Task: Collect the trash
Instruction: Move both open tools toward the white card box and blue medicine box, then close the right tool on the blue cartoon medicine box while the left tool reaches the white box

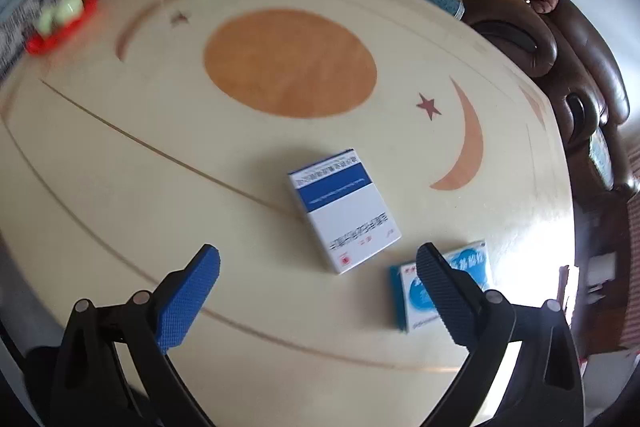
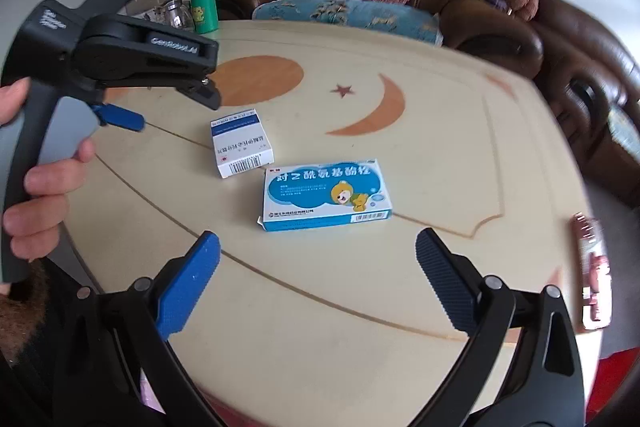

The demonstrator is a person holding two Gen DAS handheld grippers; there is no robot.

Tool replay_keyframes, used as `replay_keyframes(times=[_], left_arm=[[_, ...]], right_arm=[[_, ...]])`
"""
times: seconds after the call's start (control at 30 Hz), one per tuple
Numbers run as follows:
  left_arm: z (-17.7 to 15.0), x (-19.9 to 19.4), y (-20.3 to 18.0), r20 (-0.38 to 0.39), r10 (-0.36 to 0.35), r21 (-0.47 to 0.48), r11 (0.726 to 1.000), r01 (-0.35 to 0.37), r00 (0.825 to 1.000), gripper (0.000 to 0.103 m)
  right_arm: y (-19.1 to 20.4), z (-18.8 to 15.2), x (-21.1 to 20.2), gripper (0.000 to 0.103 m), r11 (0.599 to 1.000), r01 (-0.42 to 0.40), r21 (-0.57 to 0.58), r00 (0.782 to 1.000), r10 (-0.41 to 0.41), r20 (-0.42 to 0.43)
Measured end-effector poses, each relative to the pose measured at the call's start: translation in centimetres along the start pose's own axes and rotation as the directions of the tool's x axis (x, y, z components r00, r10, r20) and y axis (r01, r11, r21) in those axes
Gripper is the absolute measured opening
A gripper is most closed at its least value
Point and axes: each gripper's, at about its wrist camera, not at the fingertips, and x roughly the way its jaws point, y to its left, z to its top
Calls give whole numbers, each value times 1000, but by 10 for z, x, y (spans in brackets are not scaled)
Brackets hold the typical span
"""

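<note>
Left gripper (image 1: 318,269): released, above the table (image 1: 120,155). Right gripper (image 2: 318,259): released, holding nothing. White box (image 2: 241,143) lies at 11 o'clock of blue box (image 2: 326,195), just beside it.

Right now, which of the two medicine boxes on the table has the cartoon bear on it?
The light-blue box, lying flat nearest the right tool. The white box with the dark-blue band beyond it, closer to the left tool, carries only text and a barcode.

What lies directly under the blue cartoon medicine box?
The blue cartoon box lies flat on the cream table. Only tabletop shows around it; anything beneath is covered.
</note>
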Motion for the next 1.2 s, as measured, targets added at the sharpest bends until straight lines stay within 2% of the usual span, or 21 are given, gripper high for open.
replay_keyframes(times=[0.1,0.27,0.43,0.63,0.9,1.07,1.2], left_arm=[[11,24,3,-48,-3,-45,999,1,999,96],[26,46,7,-65,3,-90,996,-9,998,96],[33,59,4,-84,-3,-93,996,-5,996,96],[30,74,3,-133,-57,-122,992,41,990,96],[28,78,-7,-118,-18,-75,997,9,993,96],[27,80,-10,-124,-4,-48,999,-2,992,96],[29,81,-12,-145,10,-16,1000,-12,989,96]], right_arm=[[-15,0,16,96,1000,-25,16,1000,25,-17],[-32,6,35,96,998,-45,32,999,46,-29],[-33,8,53,96,998,-62,8,996,62,-59],[-39,11,78,96,990,-131,50,984,136,-113],[-17,9,87,96,997,-72,-37,990,67,-126],[-13,9,86,97,997,-74,-16,990,72,-124],[-16,10,75,97,990,-99,-104,988,86,-128]])
